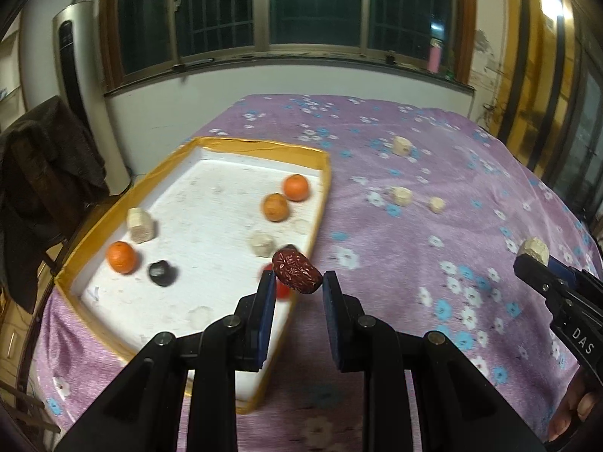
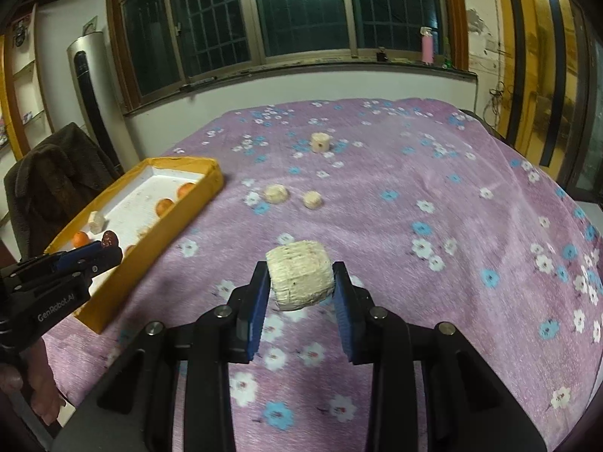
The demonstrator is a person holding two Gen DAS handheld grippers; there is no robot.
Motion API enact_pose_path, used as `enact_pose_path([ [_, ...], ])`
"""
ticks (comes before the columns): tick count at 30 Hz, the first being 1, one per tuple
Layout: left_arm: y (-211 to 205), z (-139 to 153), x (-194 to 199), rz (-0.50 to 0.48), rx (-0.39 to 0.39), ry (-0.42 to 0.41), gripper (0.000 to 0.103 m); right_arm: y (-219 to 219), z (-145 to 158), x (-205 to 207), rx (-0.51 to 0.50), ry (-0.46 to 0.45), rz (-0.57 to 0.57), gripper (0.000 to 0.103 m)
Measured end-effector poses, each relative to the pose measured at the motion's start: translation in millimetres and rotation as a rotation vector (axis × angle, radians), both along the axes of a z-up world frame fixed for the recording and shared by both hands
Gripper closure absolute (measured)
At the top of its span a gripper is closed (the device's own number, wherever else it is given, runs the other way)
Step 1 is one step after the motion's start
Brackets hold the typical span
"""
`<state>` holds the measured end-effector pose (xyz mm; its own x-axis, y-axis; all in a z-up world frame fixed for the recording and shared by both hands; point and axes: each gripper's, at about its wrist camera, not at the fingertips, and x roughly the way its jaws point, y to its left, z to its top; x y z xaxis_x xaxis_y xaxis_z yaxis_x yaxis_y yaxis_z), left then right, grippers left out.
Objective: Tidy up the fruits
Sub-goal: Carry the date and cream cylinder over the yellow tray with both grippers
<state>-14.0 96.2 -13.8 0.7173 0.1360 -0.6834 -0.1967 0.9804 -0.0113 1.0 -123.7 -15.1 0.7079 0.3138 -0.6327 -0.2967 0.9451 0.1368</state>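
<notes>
My left gripper [image 1: 297,282] holds a wrinkled red date [image 1: 296,270] at its fingertips, over the right edge of the yellow-rimmed white tray [image 1: 324,192]. The tray holds three oranges [image 1: 121,257], a dark fruit [image 1: 162,273], a red fruit partly hidden behind the left finger, and pale chunks [image 1: 140,225]. My right gripper [image 2: 301,282] is shut on a pale cream chunk [image 2: 300,279], held above the purple floral cloth; it also shows in the left wrist view [image 1: 533,250]. The left gripper with the date shows in the right wrist view [image 2: 105,245].
Three more pale chunks lie on the cloth: one far [image 2: 320,142], two mid-table [image 2: 276,193] [image 2: 313,199]. A chair with a dark coat [image 2: 49,173] stands left of the tray. A wall with windows [image 2: 301,11] lies behind the table.
</notes>
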Motion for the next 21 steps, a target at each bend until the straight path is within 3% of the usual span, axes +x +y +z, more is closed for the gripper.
enact_pose_path([
  [11,56.5,-1.0,-2.2,0.117,-0.016,-0.003,0.079,47.7,6.0,0.2,0.01,-0.014,0.102,0.068],
  [21,80.4,-2.3,-1.5,0.164,-0.017,0.001,0.081,99.2,14.2,4.3,0.011,-0.032,0.193,0.068],
])
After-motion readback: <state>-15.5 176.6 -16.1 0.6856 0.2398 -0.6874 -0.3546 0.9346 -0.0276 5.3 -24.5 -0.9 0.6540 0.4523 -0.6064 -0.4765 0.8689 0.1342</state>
